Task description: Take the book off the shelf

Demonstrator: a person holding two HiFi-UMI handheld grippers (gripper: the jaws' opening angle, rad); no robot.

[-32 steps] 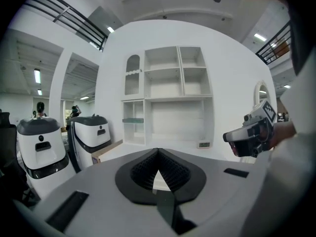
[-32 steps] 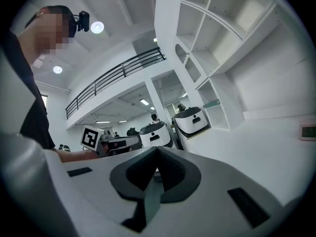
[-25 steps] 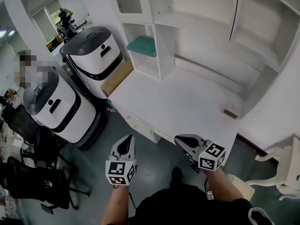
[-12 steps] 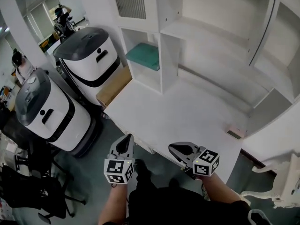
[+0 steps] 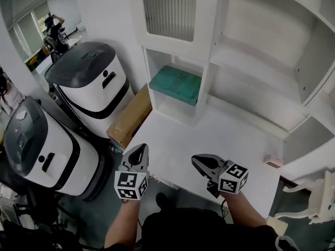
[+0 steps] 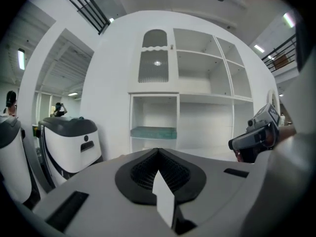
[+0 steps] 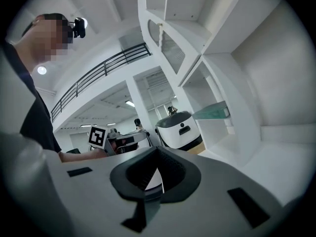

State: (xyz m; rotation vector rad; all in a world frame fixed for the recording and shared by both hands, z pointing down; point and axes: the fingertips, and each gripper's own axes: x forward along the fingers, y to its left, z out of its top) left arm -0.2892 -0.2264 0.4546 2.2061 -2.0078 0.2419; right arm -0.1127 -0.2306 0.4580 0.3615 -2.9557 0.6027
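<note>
Teal book (image 5: 175, 84): flat on a low shelf in the narrow left bay of the white shelf unit (image 5: 246, 61), at 12 o'clock from the left tool (image 5: 141, 149). Probably stiff-covered, light and smooth enough to slide; best pinched at the near edge facing the tabletop (image 5: 209, 140).

Left tool and right tool (image 5: 196, 160): both closed tip to tip, empty, well short of the bay.

At 9 o'clock, off the tabletop: cardboard box (image 5: 131, 116), two white-and-black machines (image 5: 89, 80). At 3 o'clock: small block (image 5: 272, 161).

Bay uprights likely to crowd entry; path otherwise open.
</note>
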